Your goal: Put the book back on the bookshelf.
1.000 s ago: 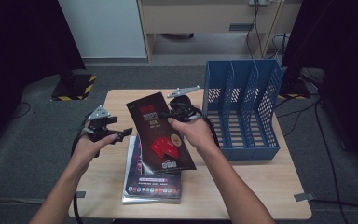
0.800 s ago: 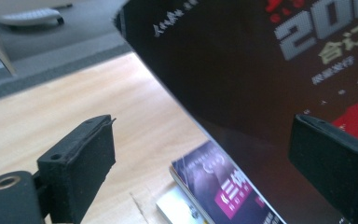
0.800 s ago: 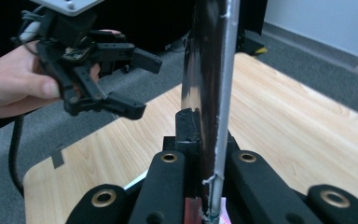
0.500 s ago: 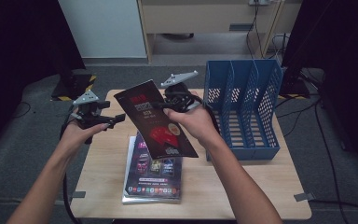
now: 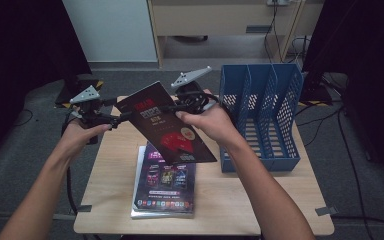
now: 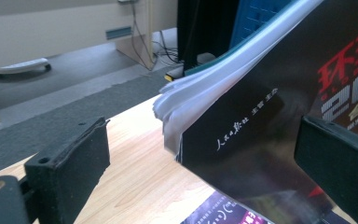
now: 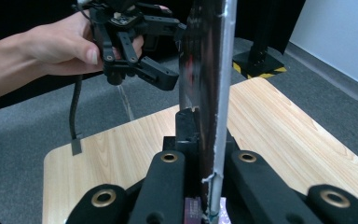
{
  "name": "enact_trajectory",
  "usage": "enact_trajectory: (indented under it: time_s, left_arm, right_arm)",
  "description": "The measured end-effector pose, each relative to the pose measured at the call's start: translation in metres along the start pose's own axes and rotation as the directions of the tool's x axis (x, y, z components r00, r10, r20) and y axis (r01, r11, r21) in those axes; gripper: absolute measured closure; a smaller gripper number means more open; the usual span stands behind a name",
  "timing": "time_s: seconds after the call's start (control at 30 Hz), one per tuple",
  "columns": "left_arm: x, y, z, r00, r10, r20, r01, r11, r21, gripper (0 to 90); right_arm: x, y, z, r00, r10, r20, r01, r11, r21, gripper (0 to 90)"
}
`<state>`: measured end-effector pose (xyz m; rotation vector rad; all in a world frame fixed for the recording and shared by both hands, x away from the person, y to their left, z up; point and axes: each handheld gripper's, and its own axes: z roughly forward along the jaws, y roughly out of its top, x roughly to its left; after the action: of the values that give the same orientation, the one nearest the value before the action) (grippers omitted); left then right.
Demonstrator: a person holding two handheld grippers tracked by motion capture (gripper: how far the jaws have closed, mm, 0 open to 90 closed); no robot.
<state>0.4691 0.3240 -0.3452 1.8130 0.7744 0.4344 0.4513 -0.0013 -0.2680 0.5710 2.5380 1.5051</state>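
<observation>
A black magazine point(image 5: 166, 131) with red print hangs tilted above the table, and my right gripper point(image 5: 172, 107) is shut on its upper edge. In the right gripper view the magazine point(image 7: 210, 70) stands edge-on between the pinched jaws point(image 7: 201, 140). My left gripper point(image 5: 115, 112) is at the magazine's left corner. Its jaws have just been opening. In the left gripper view that corner point(image 6: 242, 135) lies between the wide pads point(image 6: 70, 161) of the gripper point(image 6: 200, 144), and neither pad touches it.
A stack of colourful magazines point(image 5: 165, 185) lies on the wooden table point(image 5: 110, 195) under the lifted one. A blue slotted file rack point(image 5: 260, 100) stands at the table's right side. A cable hangs down from the left gripper point(image 7: 137, 44).
Both hands have risen, carrying the black magazine higher above the stack. The left gripper has moved up along the magazine's left corner and its jaws stand wider.
</observation>
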Motion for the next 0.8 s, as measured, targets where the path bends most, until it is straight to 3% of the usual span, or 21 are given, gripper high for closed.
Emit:
enact_trajectory:
  time_s: [0.33,0.6,0.73,0.8]
  left_arm:
    - [-0.007,0.002,0.010,0.9971,0.012,0.075,-0.012,0.9999,0.007,4.2]
    - [-0.008,0.001,0.009,0.9921,-0.007,0.125,0.003,0.9996,0.030,21.8]
    - [-0.013,0.001,0.005,0.9927,0.000,0.121,-0.004,0.9995,0.032,29.4]
    - [-0.014,0.001,0.003,0.9932,-0.002,0.116,-0.002,0.9996,0.030,37.2]
  right_arm:
    - [0.002,0.008,0.001,0.9986,-0.033,-0.040,0.033,0.999,0.003,87.1]
    - [0.002,0.008,0.005,0.9991,-0.037,-0.020,0.038,0.999,0.018,87.1]
    - [0.003,0.008,0.007,0.9991,-0.042,-0.003,0.042,0.999,0.030,87.1]
    - [0.002,0.007,0.007,0.9990,-0.044,0.008,0.044,0.999,0.031,87.1]
